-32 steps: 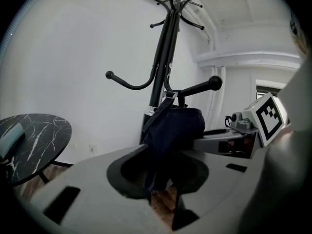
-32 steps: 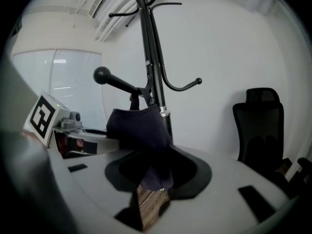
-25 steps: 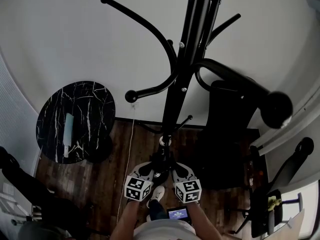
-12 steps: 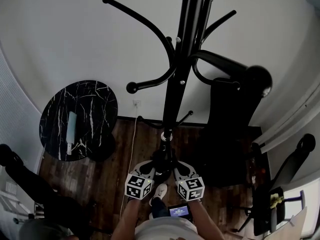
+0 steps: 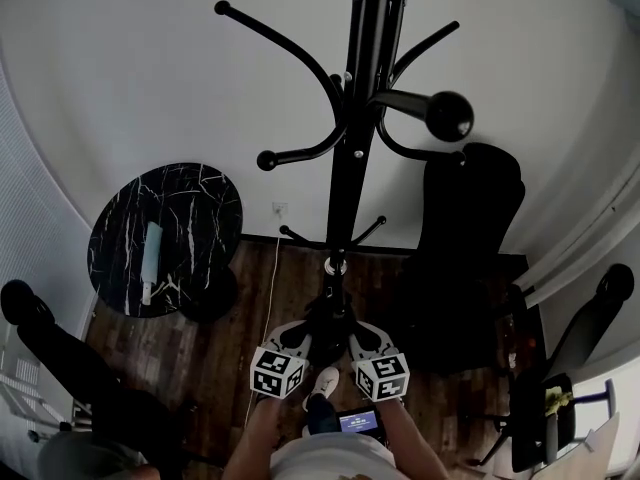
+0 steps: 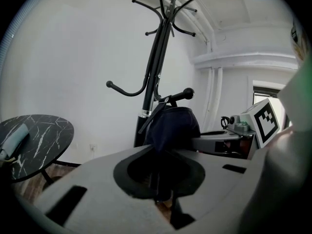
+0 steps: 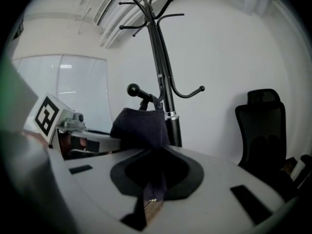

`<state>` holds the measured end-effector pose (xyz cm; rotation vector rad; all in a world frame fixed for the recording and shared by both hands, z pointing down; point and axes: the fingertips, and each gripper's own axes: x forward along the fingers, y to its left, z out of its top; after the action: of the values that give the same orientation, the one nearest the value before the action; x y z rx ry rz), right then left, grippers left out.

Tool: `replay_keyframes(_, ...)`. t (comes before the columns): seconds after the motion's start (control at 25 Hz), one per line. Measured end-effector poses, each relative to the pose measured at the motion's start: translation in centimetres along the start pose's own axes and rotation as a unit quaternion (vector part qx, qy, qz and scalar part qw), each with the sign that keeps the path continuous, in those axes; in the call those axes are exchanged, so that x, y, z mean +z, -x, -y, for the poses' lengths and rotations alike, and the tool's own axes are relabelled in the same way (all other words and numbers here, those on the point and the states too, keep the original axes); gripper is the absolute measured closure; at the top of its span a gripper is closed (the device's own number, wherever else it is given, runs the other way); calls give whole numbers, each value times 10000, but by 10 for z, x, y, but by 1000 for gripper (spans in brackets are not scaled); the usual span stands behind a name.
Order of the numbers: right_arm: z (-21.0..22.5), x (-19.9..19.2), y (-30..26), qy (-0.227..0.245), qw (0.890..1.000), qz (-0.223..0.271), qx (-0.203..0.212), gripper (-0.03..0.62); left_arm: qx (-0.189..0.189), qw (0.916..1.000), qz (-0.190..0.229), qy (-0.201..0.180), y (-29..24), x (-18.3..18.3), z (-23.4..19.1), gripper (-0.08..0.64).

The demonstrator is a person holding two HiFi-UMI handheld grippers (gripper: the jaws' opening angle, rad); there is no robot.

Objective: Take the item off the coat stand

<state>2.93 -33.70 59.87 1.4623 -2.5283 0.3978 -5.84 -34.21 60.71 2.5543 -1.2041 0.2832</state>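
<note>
Inside left tongs (image 6: 159, 173), right tongs (image 7: 155, 173), pinched cloth (image 6: 171, 126)

Round black marble-top side table (image 5: 200, 203) with a pale slim object (image 5: 152, 253) lying on it, black high-back office chair (image 5: 470, 228) against the white wall (image 5: 130, 68), wall socket (image 5: 280, 209) with white cable (image 5: 264, 308) trailing over dark wood floor (image 5: 215, 358), window blinds (image 7: 83, 89)
</note>
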Motion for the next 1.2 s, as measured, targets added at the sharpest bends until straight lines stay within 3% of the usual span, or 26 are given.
replay_keyframes(0.16,-4,1,8,13,10000,59,24,555,38,9999,-28,-164,6,1,6,528)
replay_keyframes(0.68,-13,0,32,39,9998,178,9,555,23,9999,26,-143,26,-2,26,528)
replay_keyframes(1.2,-25,12,54,296,9992,276,62,557,14,9993,361,129,51,5,44,528)
